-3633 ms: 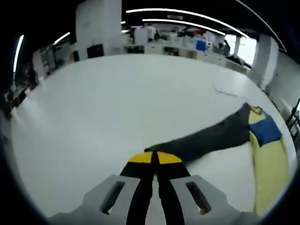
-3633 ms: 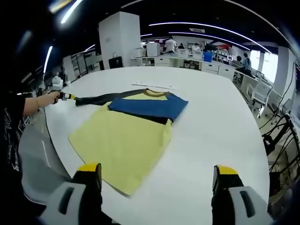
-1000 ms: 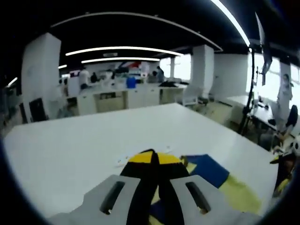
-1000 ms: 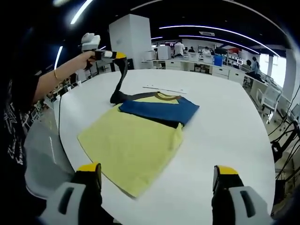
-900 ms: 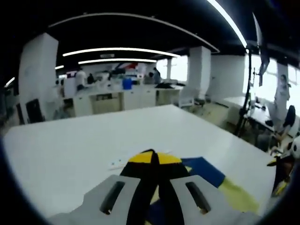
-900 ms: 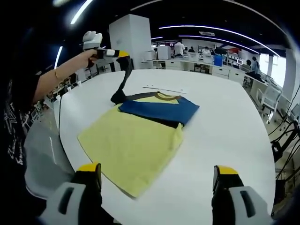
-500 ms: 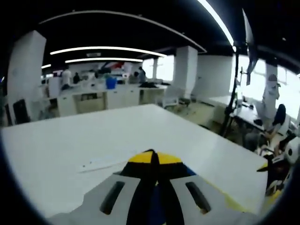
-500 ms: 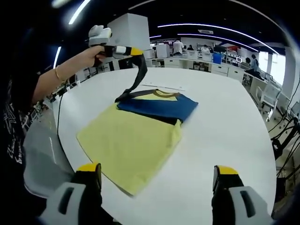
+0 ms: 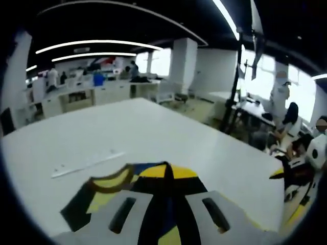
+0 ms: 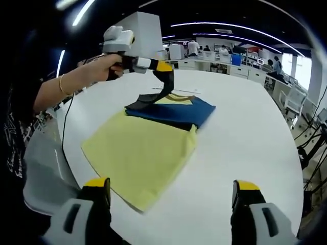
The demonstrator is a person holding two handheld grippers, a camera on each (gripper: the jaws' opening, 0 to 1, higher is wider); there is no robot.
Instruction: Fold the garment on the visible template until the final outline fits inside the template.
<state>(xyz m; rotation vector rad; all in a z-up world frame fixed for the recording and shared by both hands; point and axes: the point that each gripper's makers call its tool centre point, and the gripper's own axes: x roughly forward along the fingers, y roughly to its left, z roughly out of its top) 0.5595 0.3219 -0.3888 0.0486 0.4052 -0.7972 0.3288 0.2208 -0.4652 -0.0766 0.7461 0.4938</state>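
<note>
My left gripper (image 10: pixel 163 67) hangs above the collar end of the garment (image 10: pixel 145 148), its yellow-tipped fingers (image 9: pixel 164 172) pinched shut on the dark sleeve (image 10: pixel 162 89) — the sleeve rises from the garment's shoulder in a curling strip up to the tips. My hand (image 10: pixel 110 64) grips the handle, a thin bracelet (image 10: pixel 62 84) on the wrist.

The garment lies flat on the white bench (image 10: pixel 250 132), its yellow body spread toward me and a blue panel (image 10: pixel 176 111) folded across the collar end. Just past the collar, a pale strip (image 10: pixel 176 91) lies on the bench, apart from the cloth. In the left gripper view the brown-edged collar (image 9: pixel 107 181) and a dark patch of cloth (image 9: pixel 76 206) show just beside my closed fingers, with the same pale strip (image 9: pixel 87 164) beyond them.

My right gripper (image 10: pixel 171 191) is held low at the near side of the garment, fingers (image 10: pixel 98 185) spread wide and gripping nothing — the yellow hem sits between and beyond them. Desks and people fill the room behind the bench.
</note>
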